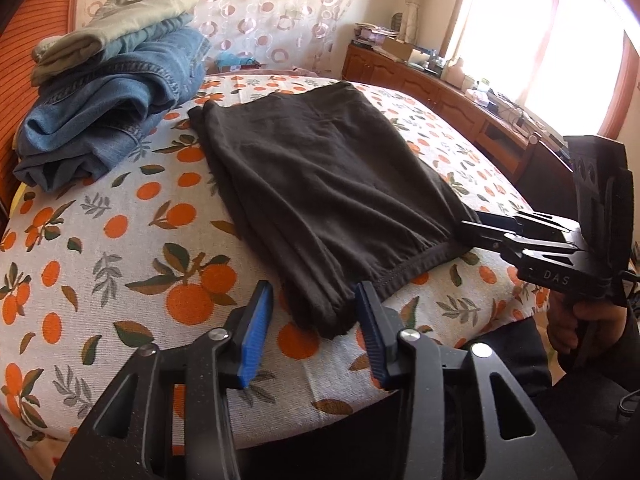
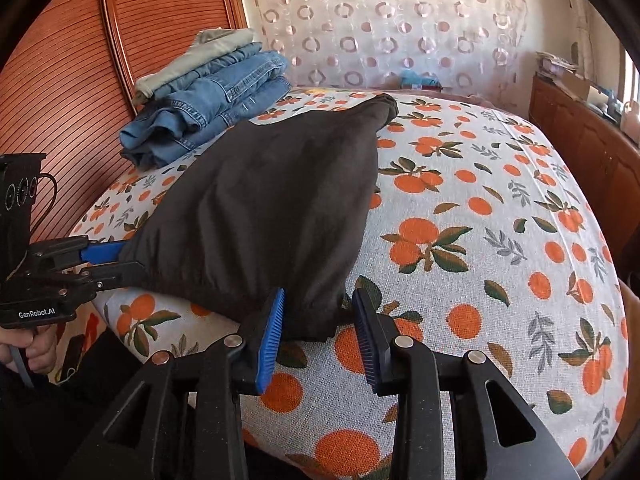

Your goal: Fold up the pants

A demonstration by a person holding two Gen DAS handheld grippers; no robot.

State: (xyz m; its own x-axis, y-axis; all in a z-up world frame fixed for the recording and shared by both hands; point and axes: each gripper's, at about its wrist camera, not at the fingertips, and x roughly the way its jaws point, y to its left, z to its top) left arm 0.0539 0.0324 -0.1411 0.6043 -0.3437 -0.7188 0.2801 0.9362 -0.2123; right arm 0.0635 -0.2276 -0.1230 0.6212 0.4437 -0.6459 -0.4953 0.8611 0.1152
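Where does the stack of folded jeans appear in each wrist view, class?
Left wrist view: the stack of folded jeans sits upper left, left of the dark pants.
Right wrist view: the stack sits upper left of centre, behind the pants.
Shared landmark: the orange-print bed cover under both.
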